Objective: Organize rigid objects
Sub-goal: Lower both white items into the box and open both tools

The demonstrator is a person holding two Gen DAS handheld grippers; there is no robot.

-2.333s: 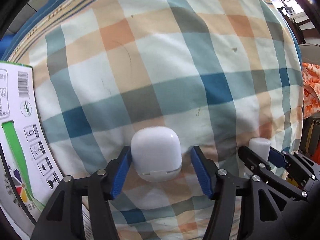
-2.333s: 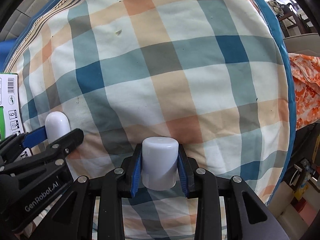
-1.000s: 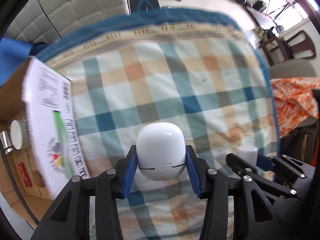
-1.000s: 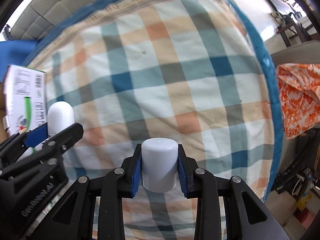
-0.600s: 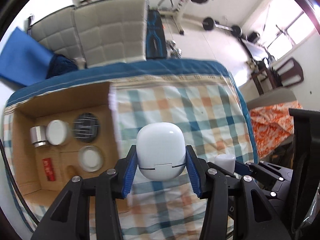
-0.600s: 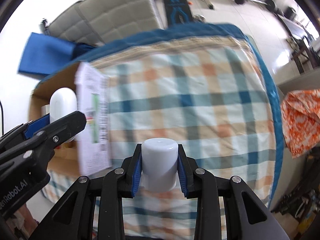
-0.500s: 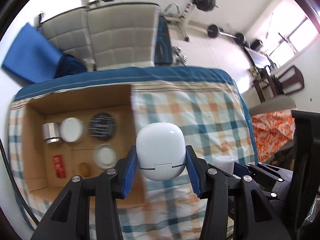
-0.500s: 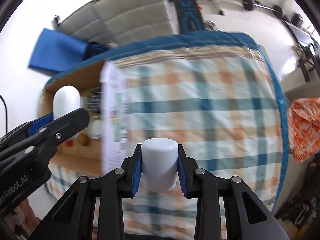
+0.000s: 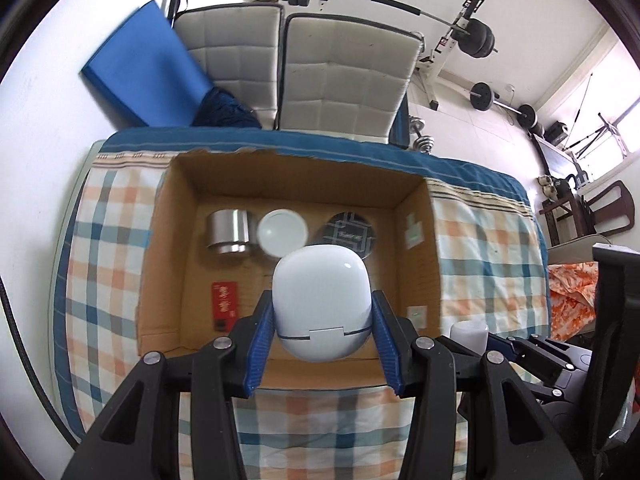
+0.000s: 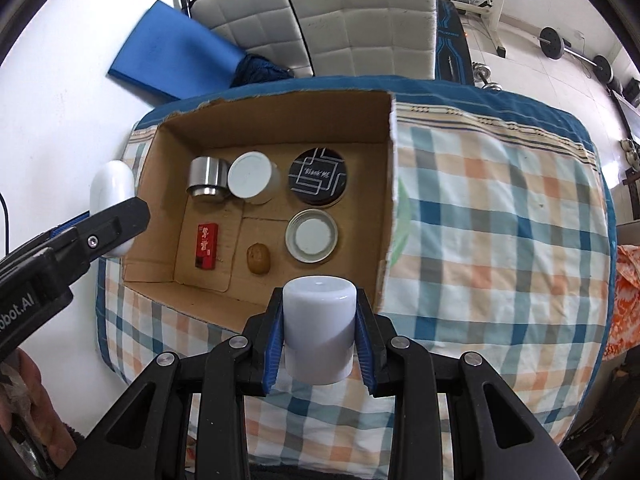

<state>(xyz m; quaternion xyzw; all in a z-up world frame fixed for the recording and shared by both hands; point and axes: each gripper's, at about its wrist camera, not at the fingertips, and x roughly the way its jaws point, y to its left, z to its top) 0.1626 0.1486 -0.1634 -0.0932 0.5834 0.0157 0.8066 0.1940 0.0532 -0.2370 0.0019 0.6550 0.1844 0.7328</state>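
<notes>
A: What has the left gripper (image 9: pixel 322 344) got?
B: Its blue fingers (image 9: pixel 260 340) are clamped on a rounded white case (image 9: pixel 321 302), held in the air over the open cardboard box (image 9: pixel 280 168) on the checked bed (image 9: pixel 108 240).
A: And the right gripper (image 10: pixel 319 344)?
B: Closed on a white cylindrical cap (image 10: pixel 319 328), above the box's near wall.
A: What's hard to see?
B: From the left camera the case hides part of the box floor; a steel tin (image 10: pixel 209 180), white-lidded jar (image 10: pixel 252 178), black round tin (image 10: pixel 320 176) and red packet (image 10: pixel 207 246) lie inside.
</notes>
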